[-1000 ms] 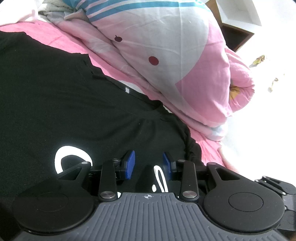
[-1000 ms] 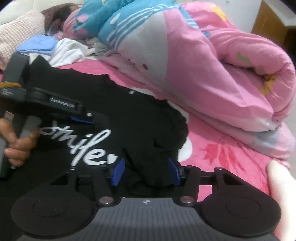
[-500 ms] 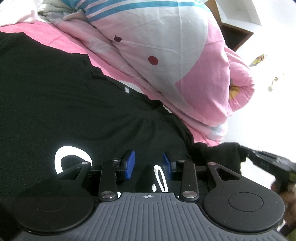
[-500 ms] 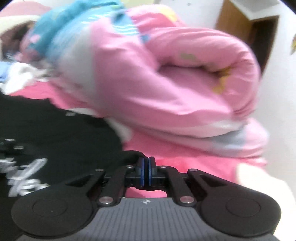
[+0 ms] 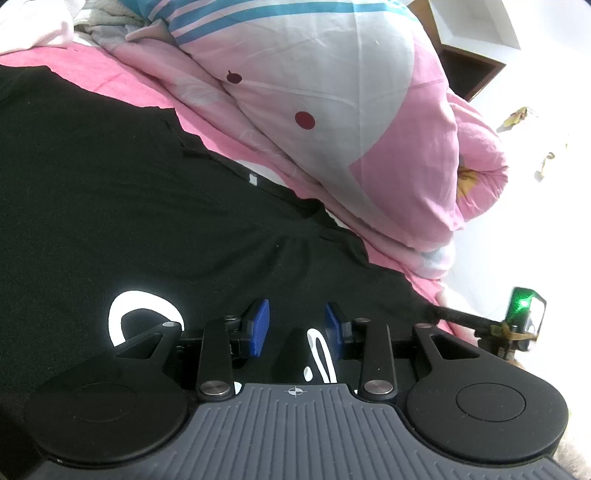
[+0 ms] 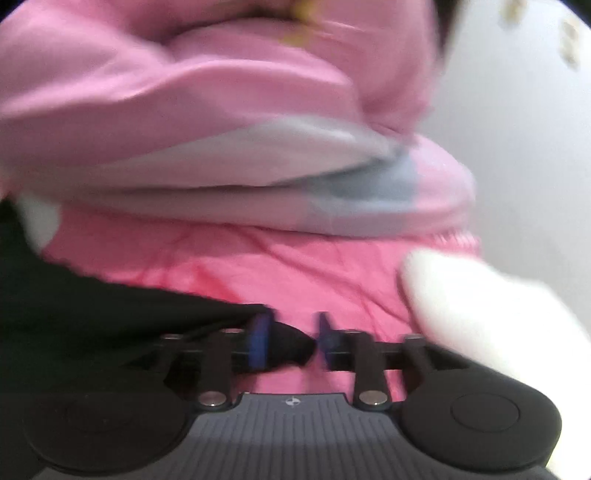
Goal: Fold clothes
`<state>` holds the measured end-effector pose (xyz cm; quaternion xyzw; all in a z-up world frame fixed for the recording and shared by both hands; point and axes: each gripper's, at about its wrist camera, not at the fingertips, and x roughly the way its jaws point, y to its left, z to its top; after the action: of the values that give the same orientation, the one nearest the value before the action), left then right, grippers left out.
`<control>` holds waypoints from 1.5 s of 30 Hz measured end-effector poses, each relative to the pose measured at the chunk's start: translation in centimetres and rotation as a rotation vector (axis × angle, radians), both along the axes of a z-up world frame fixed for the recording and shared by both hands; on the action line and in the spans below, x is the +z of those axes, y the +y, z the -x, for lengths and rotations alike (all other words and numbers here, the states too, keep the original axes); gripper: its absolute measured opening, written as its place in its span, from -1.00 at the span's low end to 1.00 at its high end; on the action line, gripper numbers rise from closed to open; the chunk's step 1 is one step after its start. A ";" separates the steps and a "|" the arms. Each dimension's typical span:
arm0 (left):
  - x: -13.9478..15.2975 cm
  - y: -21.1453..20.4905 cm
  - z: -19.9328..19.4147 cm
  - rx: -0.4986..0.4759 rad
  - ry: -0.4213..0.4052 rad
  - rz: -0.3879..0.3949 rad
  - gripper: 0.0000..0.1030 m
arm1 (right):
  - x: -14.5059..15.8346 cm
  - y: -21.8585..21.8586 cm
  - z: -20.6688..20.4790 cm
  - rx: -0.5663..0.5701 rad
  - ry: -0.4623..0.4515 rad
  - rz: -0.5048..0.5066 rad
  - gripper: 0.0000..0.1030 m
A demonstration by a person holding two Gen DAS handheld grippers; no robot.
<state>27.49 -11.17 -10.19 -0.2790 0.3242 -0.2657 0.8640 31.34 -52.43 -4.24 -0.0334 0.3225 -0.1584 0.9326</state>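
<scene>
Fingers (image 6: 290, 341) of right gripper just parted, shirt (image 5: 147, 221) sleeve tip loose between; left fingers (image 5: 295, 325) part-open, pressed on nothing. Shirt spread flat on bed (image 6: 280, 269); no fold made.

A bedroom in a home: a bed with a pink sheet (image 5: 122, 72), a rolled pink-and-white duvet (image 5: 332, 92) with blue stripes along it, loose laundry (image 5: 33, 26) heaped at the far end, and a wooden cabinet (image 5: 469, 70) against the white wall.
</scene>
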 end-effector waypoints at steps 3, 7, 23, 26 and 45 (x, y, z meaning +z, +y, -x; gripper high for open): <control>0.1 0.0 0.0 0.000 0.001 -0.005 -0.35 | 0.5 -3.5 2.3 -0.105 -0.114 -0.234 0.03; 0.6 -0.4 0.1 0.002 -0.008 -0.041 -0.35 | 0.7 -7.2 7.3 -0.139 -0.260 -0.637 0.03; 6.1 -19.3 -0.4 -0.203 -0.150 -0.391 -0.35 | -3.9 -7.2 11.0 0.164 -0.253 -1.029 -0.06; 4.8 -22.8 -1.1 -0.208 -0.174 -0.387 -0.35 | -4.4 -7.8 11.1 0.150 -0.270 -1.063 -0.17; -1.0 -14.6 -4.1 0.005 0.039 0.101 -0.44 | -1.7 -6.5 3.4 0.033 -0.221 -0.845 -0.91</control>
<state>31.58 -25.77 -11.14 -0.3280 0.3267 -0.2742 0.8429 27.92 -58.88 -5.97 0.3631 0.2565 0.0000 0.8957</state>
